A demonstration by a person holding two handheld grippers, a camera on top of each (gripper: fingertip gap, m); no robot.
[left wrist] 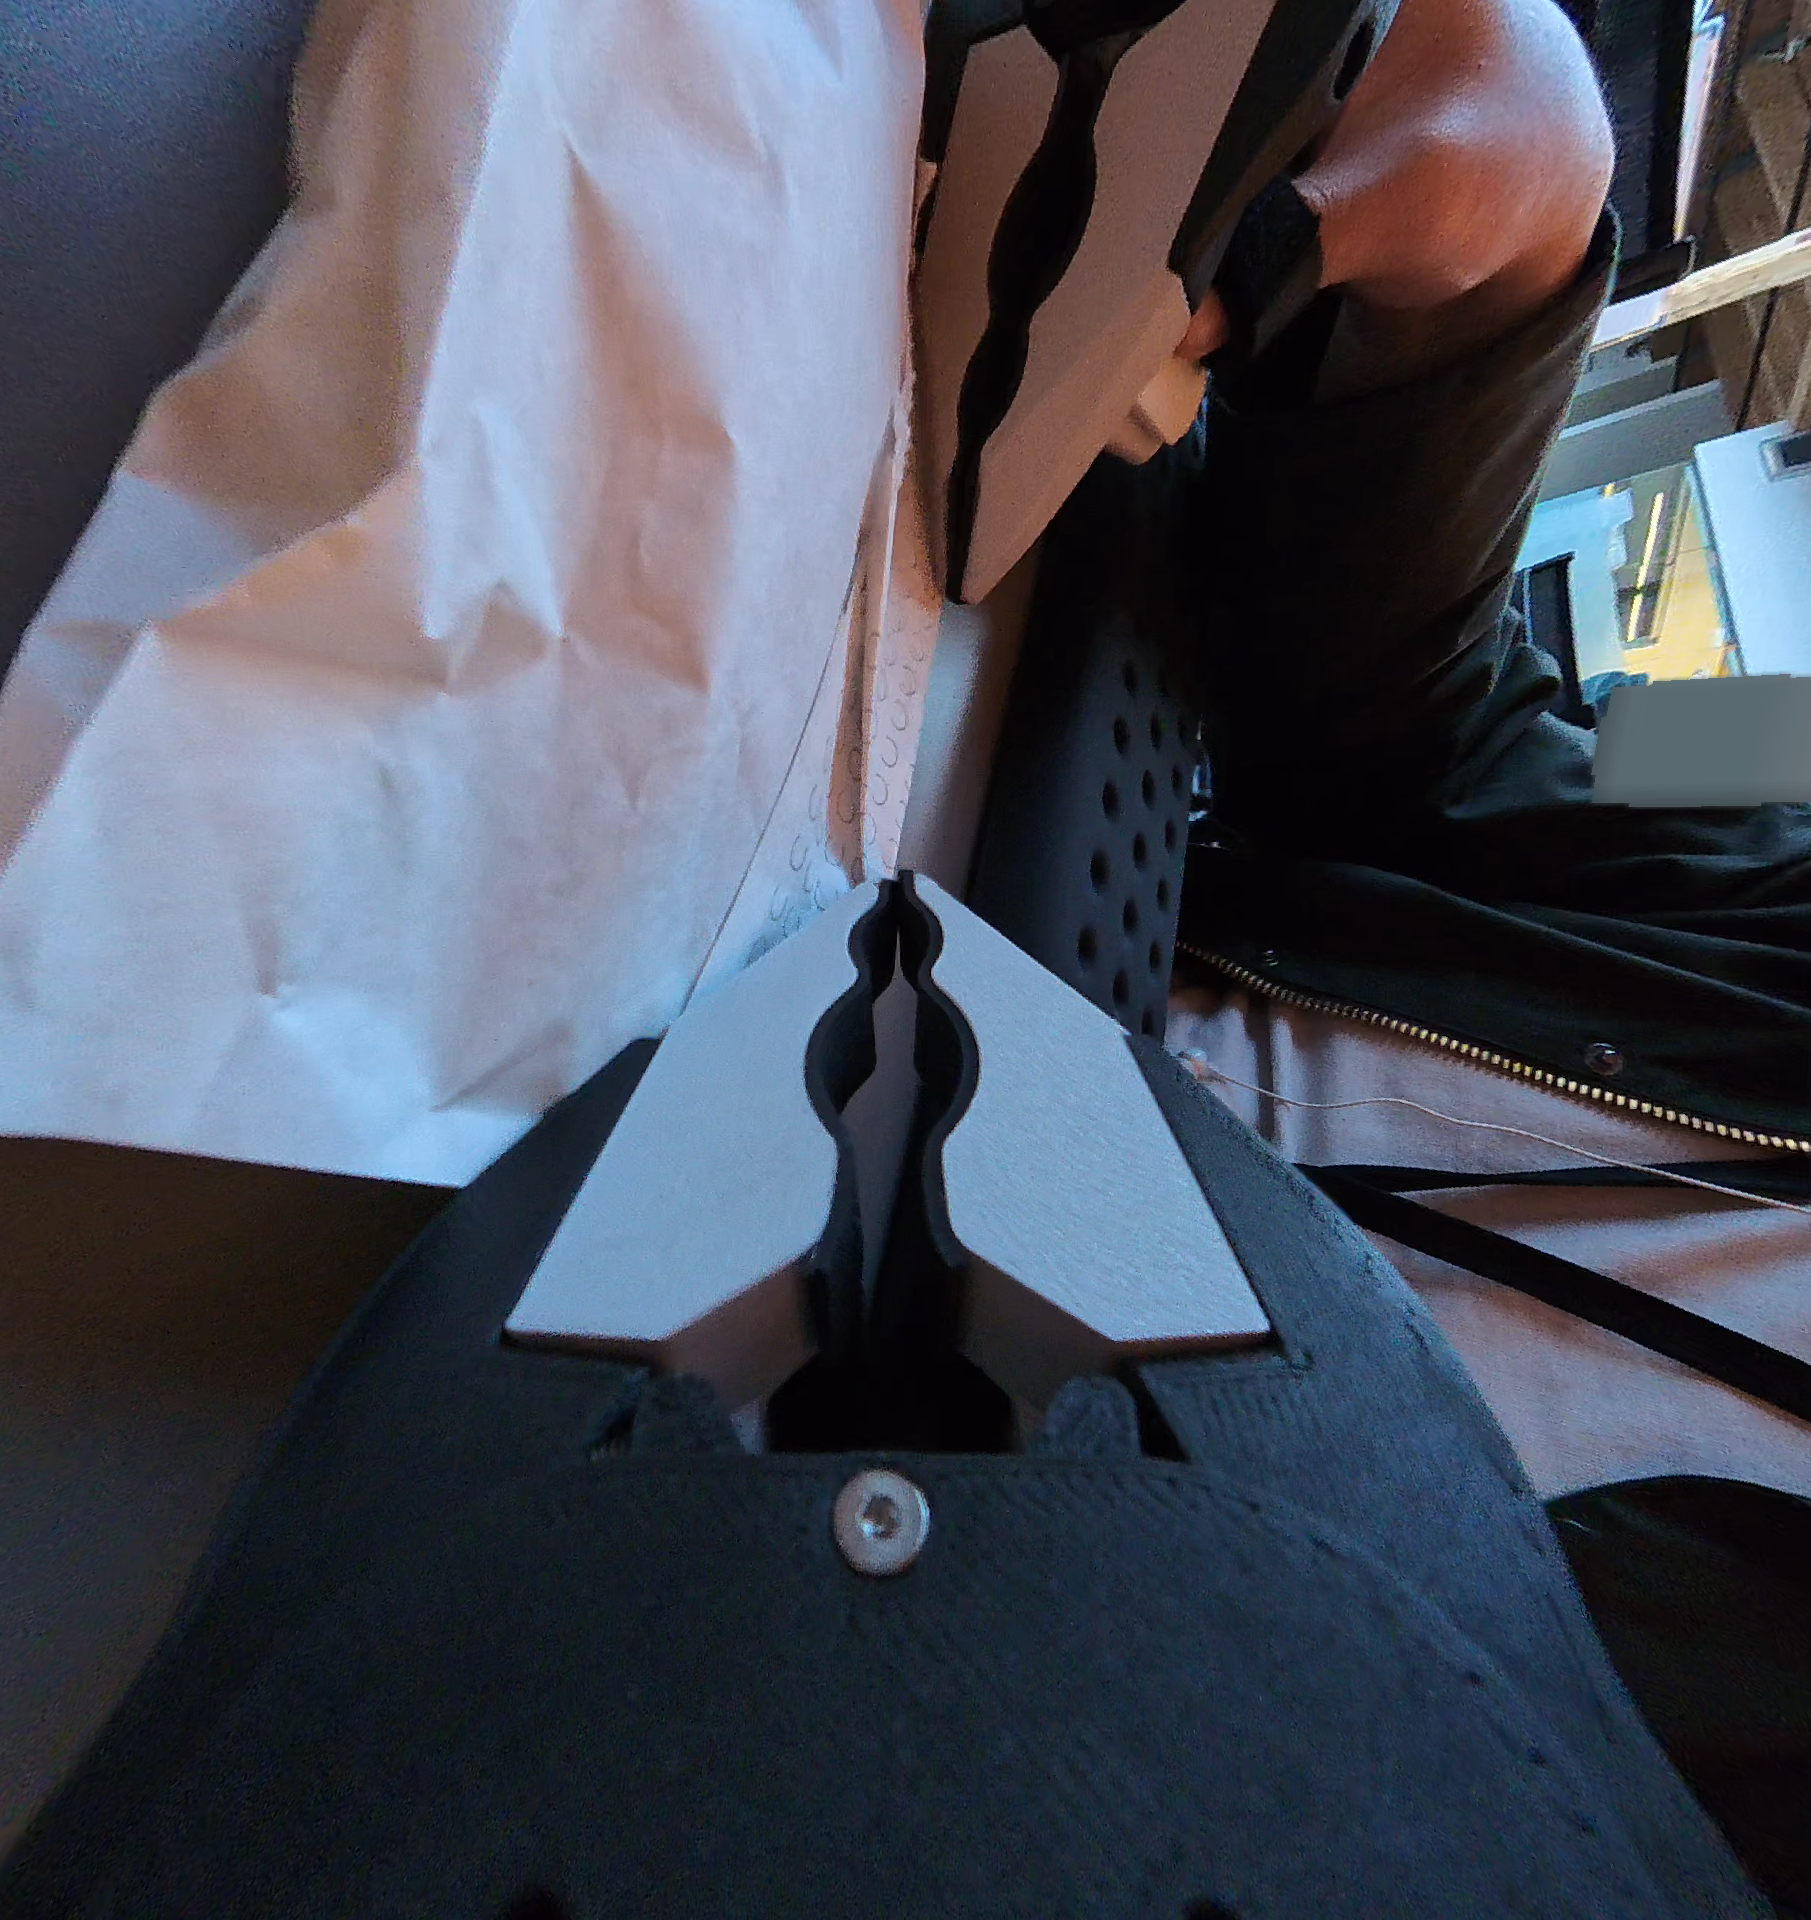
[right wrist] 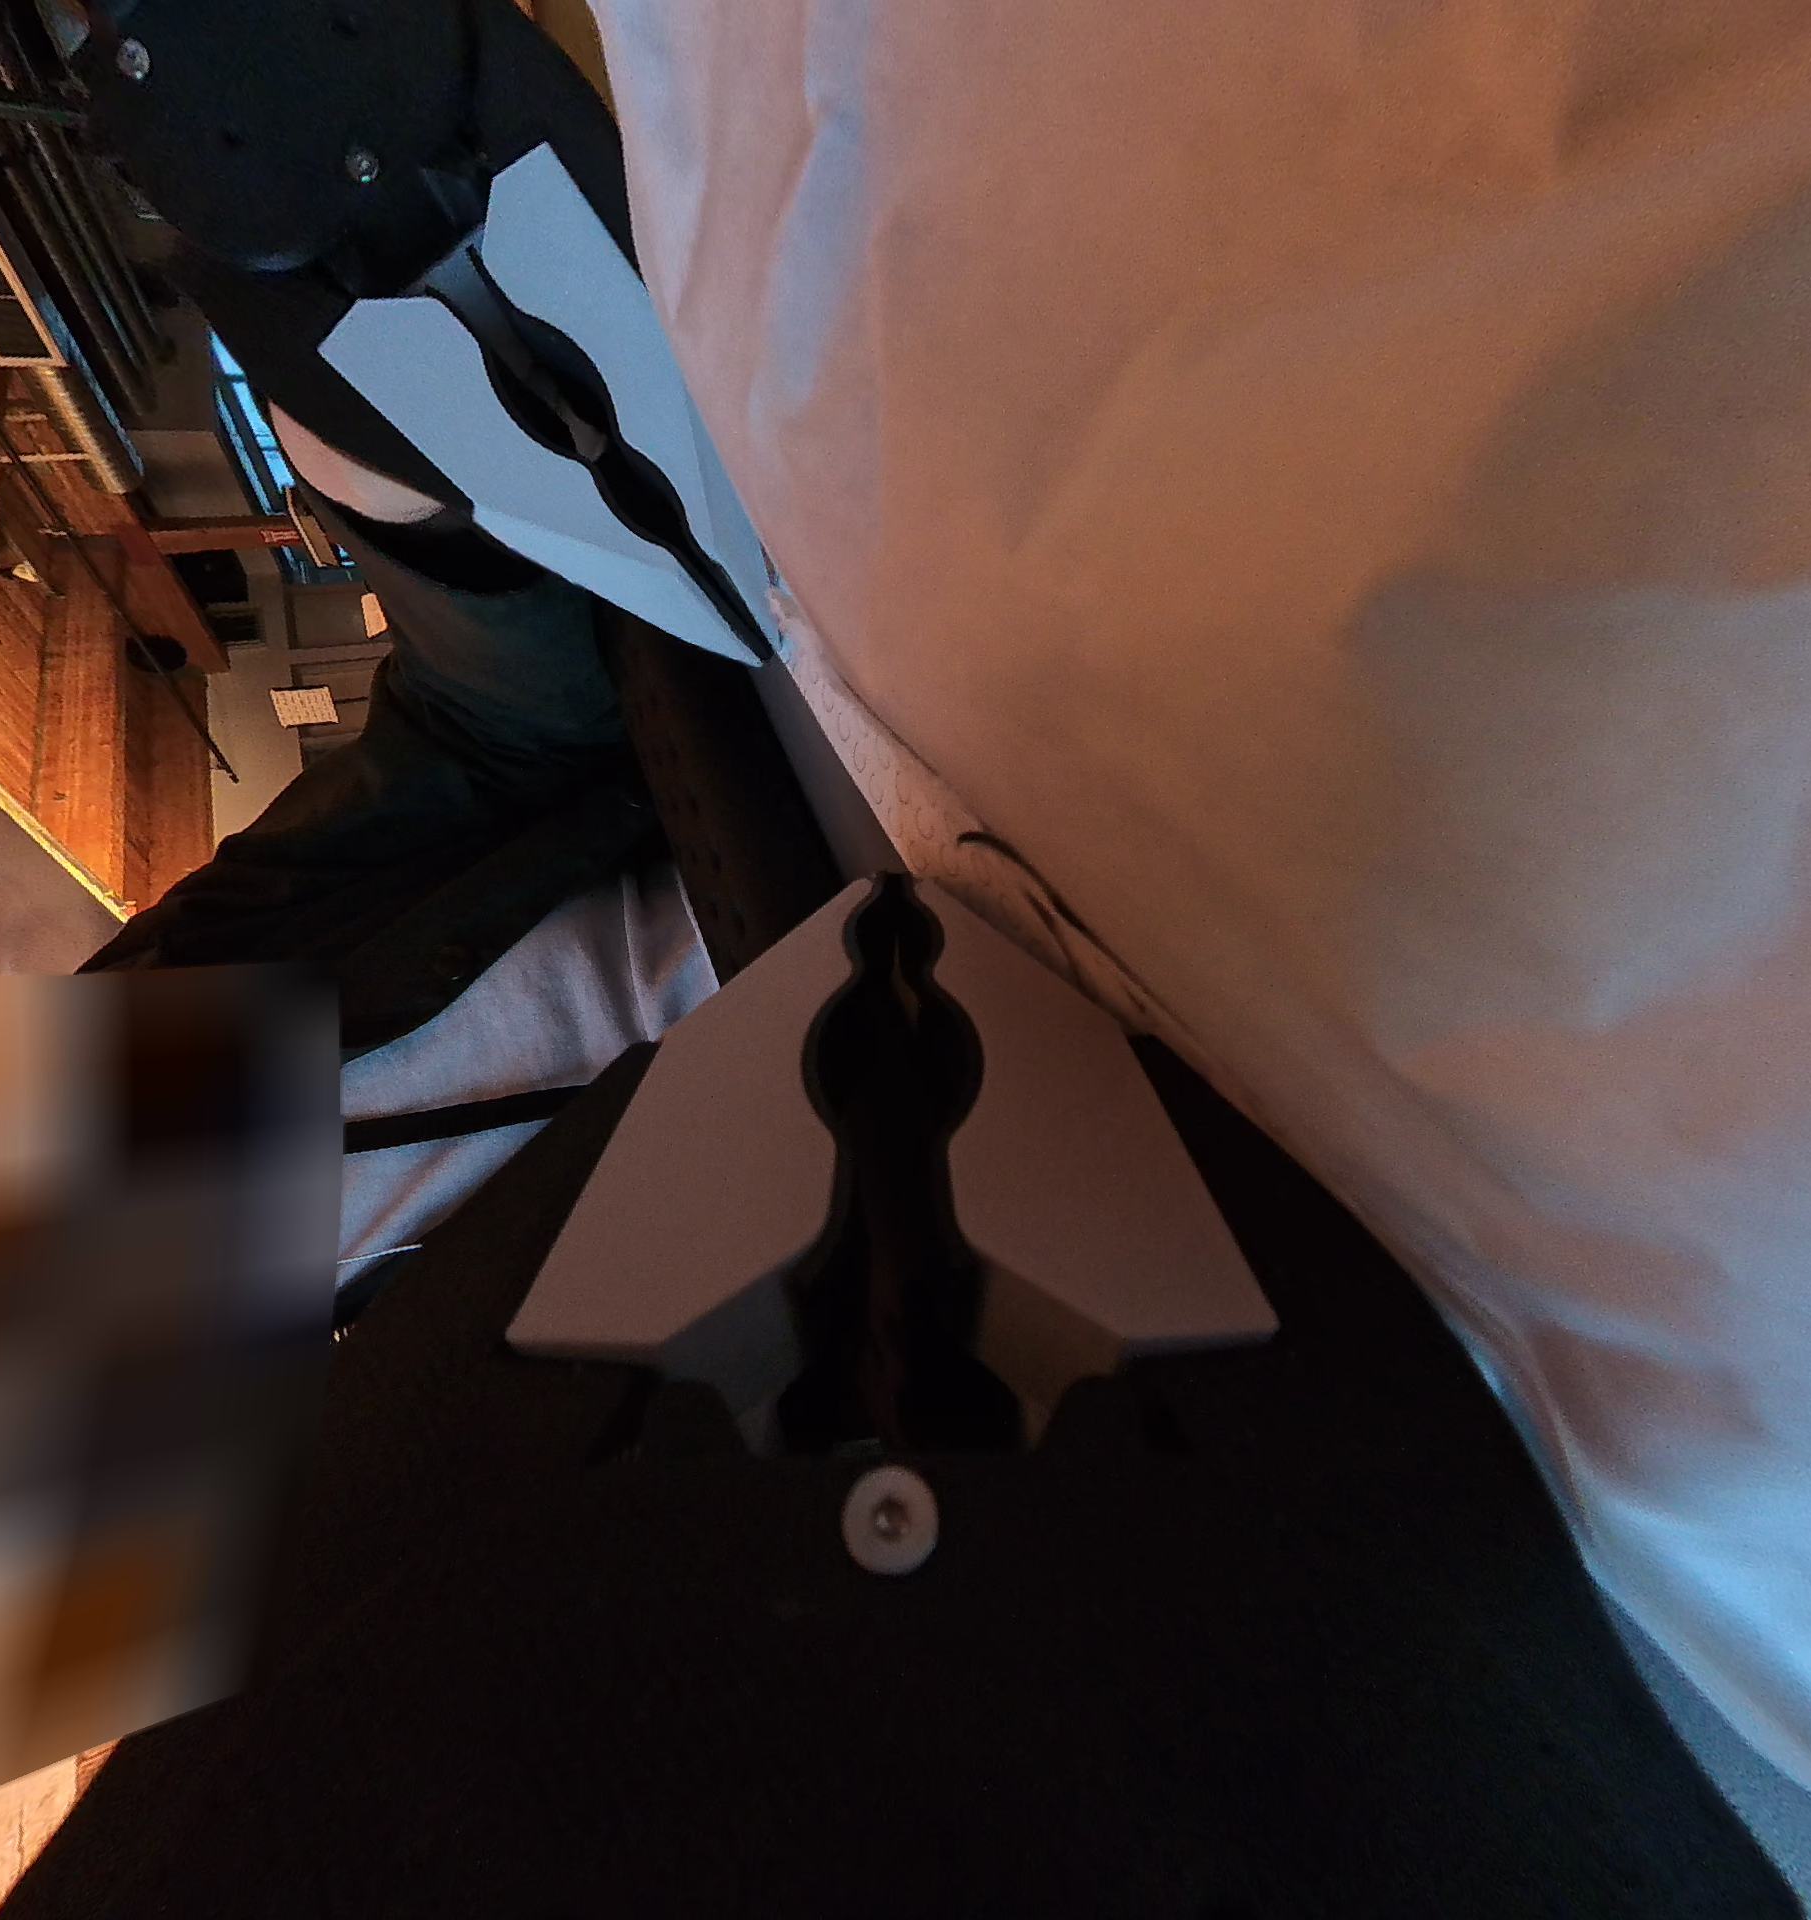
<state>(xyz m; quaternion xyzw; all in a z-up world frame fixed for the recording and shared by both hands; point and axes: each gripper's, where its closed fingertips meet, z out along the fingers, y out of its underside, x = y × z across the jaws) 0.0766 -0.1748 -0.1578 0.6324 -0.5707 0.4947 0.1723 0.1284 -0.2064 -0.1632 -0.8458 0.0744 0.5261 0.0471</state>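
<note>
A big white creased cover (left wrist: 485,520), cloth or paper, fills the left of the left wrist view and the right of the right wrist view (right wrist: 1296,520). A strip printed with small circles (left wrist: 875,758) runs along its edge. My left gripper (left wrist: 899,888) is shut, with its tips on that edge and a pale sliver between the fingers. It also shows in the right wrist view (right wrist: 761,639), at the same edge. My right gripper (right wrist: 893,883) is shut on the edge by the circle strip (right wrist: 916,821). In the left wrist view it (left wrist: 968,582) sits farther along the edge.
A person in a dark zipped jacket (left wrist: 1503,935) sits close behind, bare forearm (left wrist: 1472,156) at the right gripper. A black perforated panel (left wrist: 1129,831) stands beside the cover's edge. Pale cloth (left wrist: 1503,1278) lies below right. Wooden walls (right wrist: 49,623) are in the background. One gripper's finger ends stand about 7 cm off the other's.
</note>
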